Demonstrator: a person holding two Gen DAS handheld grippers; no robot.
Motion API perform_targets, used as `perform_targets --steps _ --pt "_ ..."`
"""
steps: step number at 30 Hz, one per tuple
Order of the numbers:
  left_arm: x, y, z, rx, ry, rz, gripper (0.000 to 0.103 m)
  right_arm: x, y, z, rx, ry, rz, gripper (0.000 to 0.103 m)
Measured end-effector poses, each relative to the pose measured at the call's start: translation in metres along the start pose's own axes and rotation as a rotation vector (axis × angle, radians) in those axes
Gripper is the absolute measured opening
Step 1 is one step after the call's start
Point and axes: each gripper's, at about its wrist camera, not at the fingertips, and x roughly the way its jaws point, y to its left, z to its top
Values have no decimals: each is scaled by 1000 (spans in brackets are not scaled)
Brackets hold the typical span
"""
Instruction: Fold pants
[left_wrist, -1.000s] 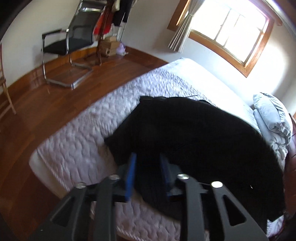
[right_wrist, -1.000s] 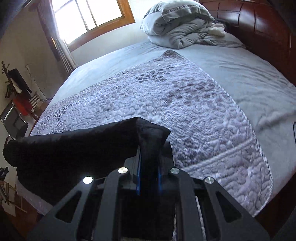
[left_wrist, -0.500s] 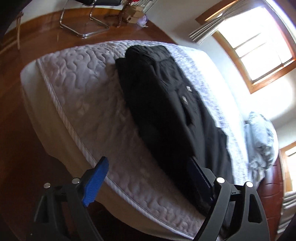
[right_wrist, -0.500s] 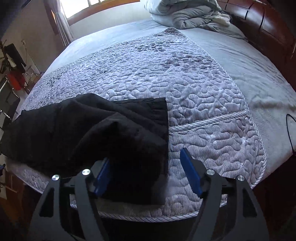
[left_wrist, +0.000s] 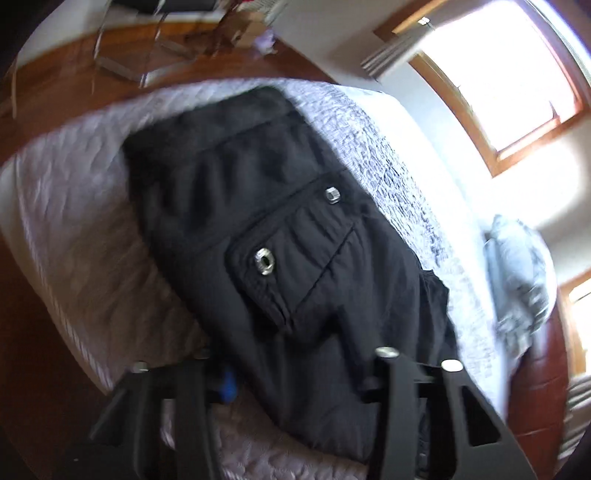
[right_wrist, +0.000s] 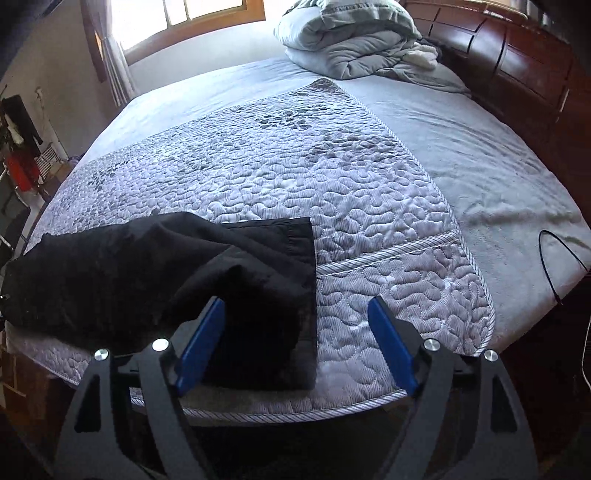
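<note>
black pants (right_wrist: 155, 273) lengthwise along bed edge (right_wrist: 288, 410)

One pair of black pants (right_wrist: 162, 280) lies on one bed (right_wrist: 480, 155), over one quilted cover (right_wrist: 295, 177). The pants show one flap pocket (left_wrist: 295, 266) and two metal snaps (left_wrist: 264, 261). One bundled duvet (right_wrist: 354, 40) sits at the head of the bed. Two grippers are in view: the right (right_wrist: 295, 332) with two blue pads (right_wrist: 201, 343) spread, the left (left_wrist: 299, 373) with only one blue pad (left_wrist: 227, 386) visible. One black cable (right_wrist: 554, 258) crosses the sheet. One window (left_wrist: 517, 74) shows in each view.
</note>
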Motion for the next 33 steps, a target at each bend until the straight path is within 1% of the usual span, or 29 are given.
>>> perform_targets --steps 1,2,4,5,6,7,9,10,11,12,13,15,17,19,21,23,24,25,26,27,28,29,30,31,33 --pt "1 -4 1 12 -1 34 24 -4 -3 1 29 -11 12 80" --pt "4 -3 2 -2 9 58 21 -9 -8 1 73 -23 31 80" --pt "12 12 2 -101 49 73 21 -19 -17 2 167 -42 84 81" --pt "14 17 1 -116 54 81 20 -23 -19 1 204 -48 120 81" --pt "15 19 -2 -110 53 87 19 -25 -20 0 242 -44 160 82" --pt "16 17 -4 -77 44 100 19 -27 -18 -1 259 -33 191 82" --pt "14 6 -7 -5 24 147 21 -27 -9 -3 265 -17 242 82" --pt "13 -1 -8 26 21 180 23 -23 -2 -5 265 10 272 82" --pt "9 -7 -9 37 15 202 27 -21 4 -8 263 30 304 82" --pt "9 -10 -7 32 6 210 34 -15 13 -11 266 58 345 82" --pt "3 -12 -9 21 -8 205 37 -11 20 -14 269 75 373 82" --pt "-10 -20 -17 8 -33 191 54 3 30 -20 308 116 427 82" --pt "-19 -33 -25 23 -59 188 57 25 37 -26 391 180 493 81" --pt "-30 -45 -36 38 -83 176 64 49 42 -32 474 234 501 81" --pt "-37 -55 -46 43 -80 139 78 69 44 -34 529 266 481 81" --pt "-38 -69 -59 56 -51 87 81 85 41 -36 598 290 447 81" --pt "-38 -72 -61 69 -33 66 82 93 37 -37 652 289 453 81" --pt "-36 -79 -69 91 -12 47 83 99 34 -37 689 291 452 78" --pt "-32 -85 -73 106 2 37 87 105 32 -36 716 291 445 73" --pt "-28 -91 -77 124 15 28 89 109 32 -33 716 285 448 56" --pt "-20 -99 -82 146 38 22 90 112 34 -28 698 278 458 35" --pt "-12 -106 -86 164 66 24 90 112 37 -21 674 266 466 23" --pt "-2 -111 -89 177 94 25 90 110 40 -13 648 254 459 10" --pt "6 -111 -91 182 111 24 90 106 46 -3 612 236 451 4" --pt "21 -115 -97 182 155 41 91 91 62 20 516 176 455 3"
